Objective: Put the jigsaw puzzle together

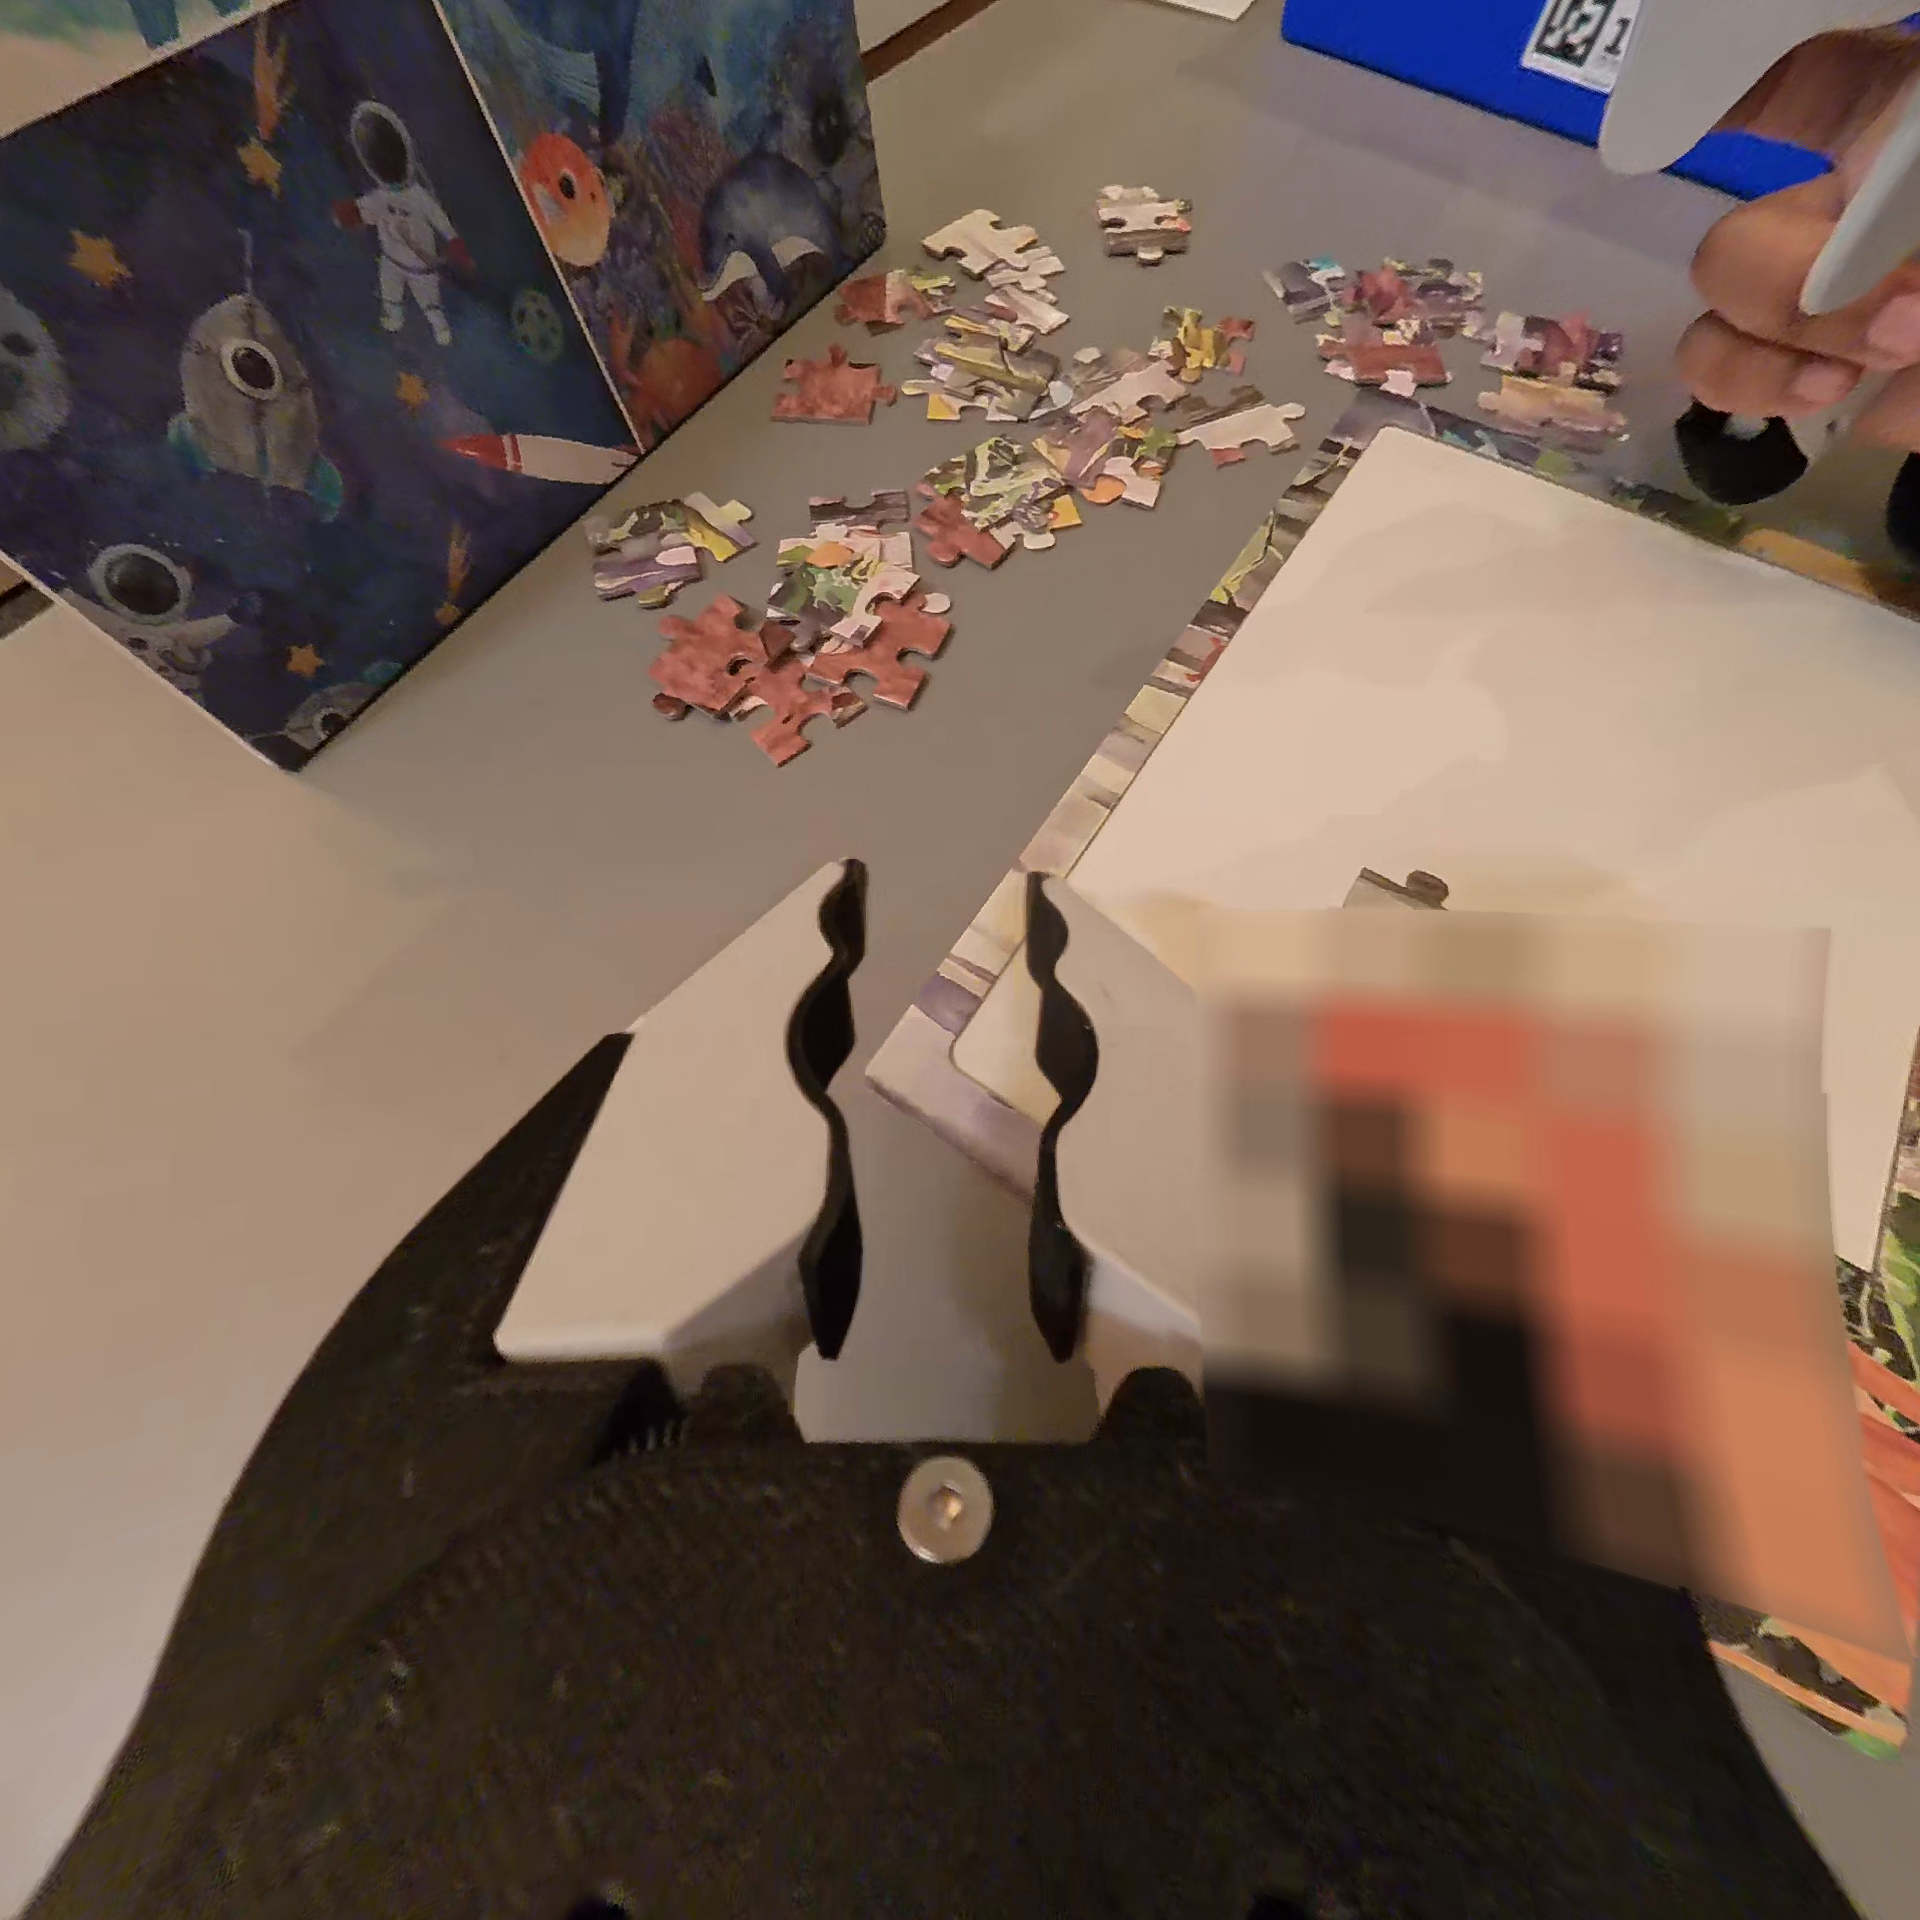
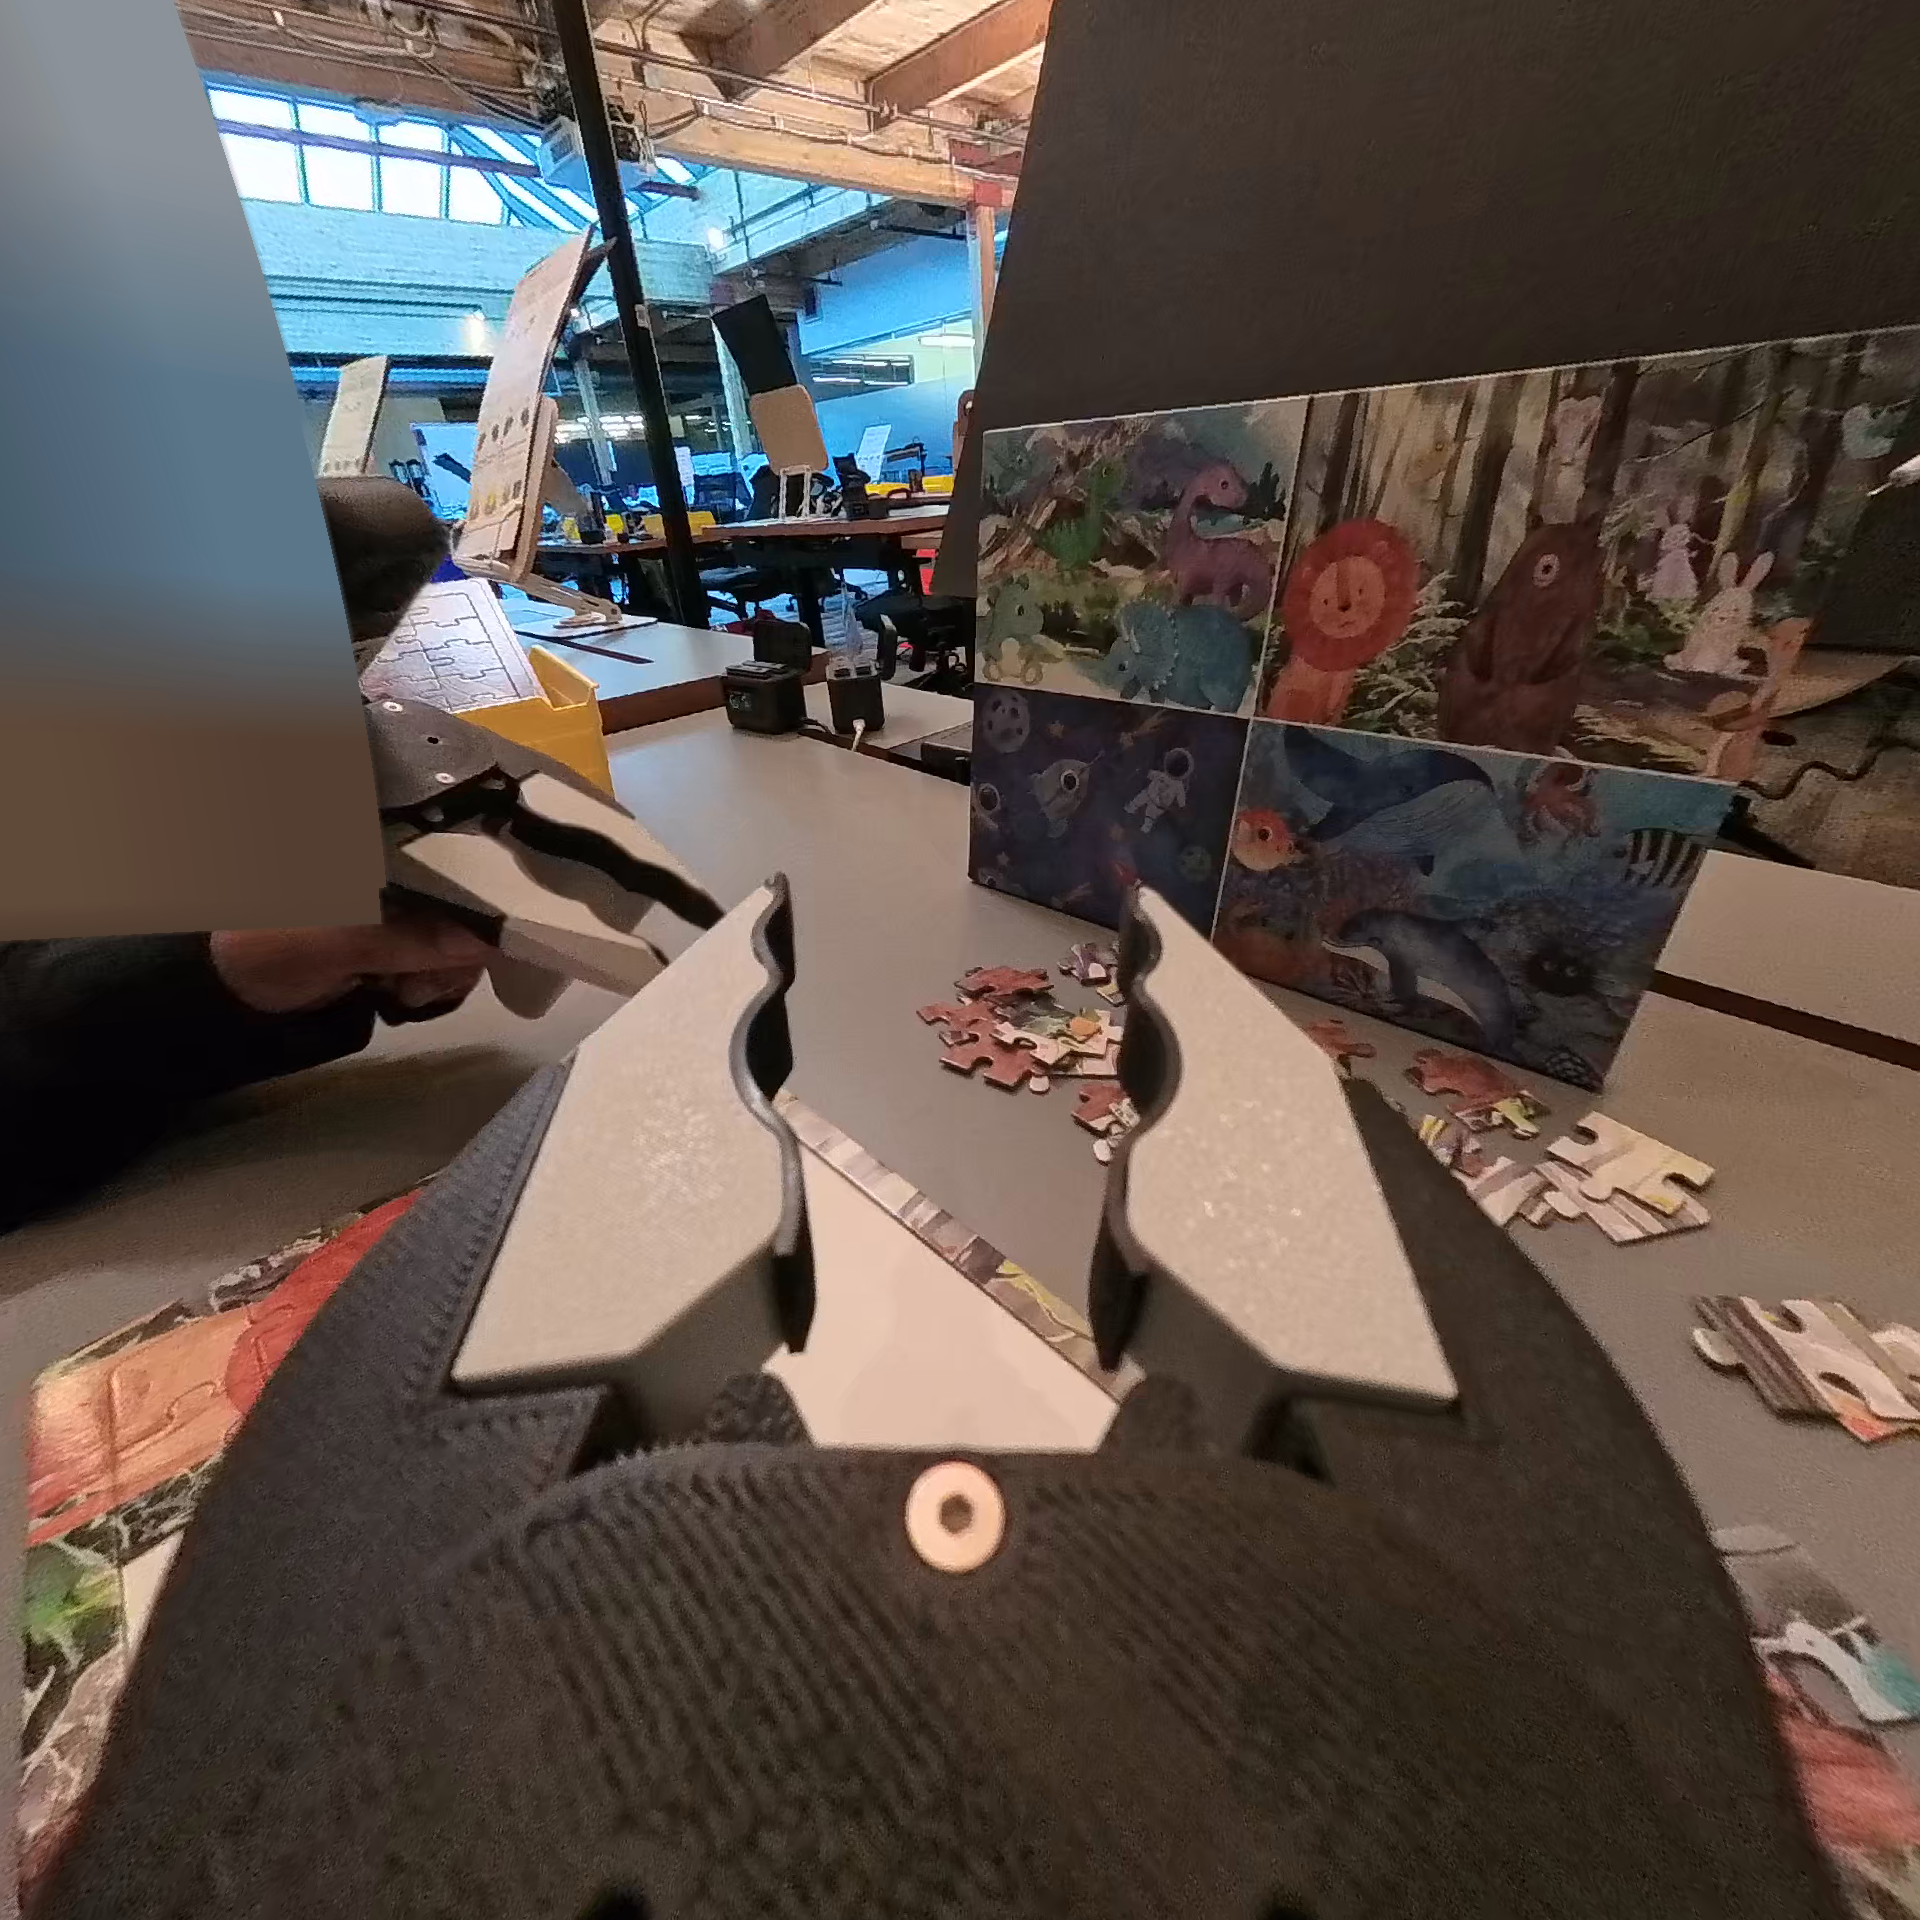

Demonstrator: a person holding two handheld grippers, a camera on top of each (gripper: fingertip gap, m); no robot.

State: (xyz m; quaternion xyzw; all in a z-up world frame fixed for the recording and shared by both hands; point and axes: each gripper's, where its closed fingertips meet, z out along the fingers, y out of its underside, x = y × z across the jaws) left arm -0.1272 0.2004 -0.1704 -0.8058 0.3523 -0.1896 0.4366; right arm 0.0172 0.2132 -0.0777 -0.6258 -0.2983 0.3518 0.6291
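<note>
Both tongs were released and carried nothing: the left tongs (image 1: 945, 1101) hung over the near corner of the puzzle board (image 1: 1507, 727), the right tongs (image 2: 951, 1122) above it. The step looked like choosing a piece; next would call for reaching the loose pieces (image 1: 935, 468) on the table (image 1: 520, 883) beyond the board. Only the right view showed the picture box (image 2: 1351, 665) front.

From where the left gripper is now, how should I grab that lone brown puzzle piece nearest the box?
The brown piece lies flat on the gray table, apart from the pile. Come straight down with the left gripper and pinch across its straight-looking sides, not the knobs, probably tipping one edge up first.
</note>
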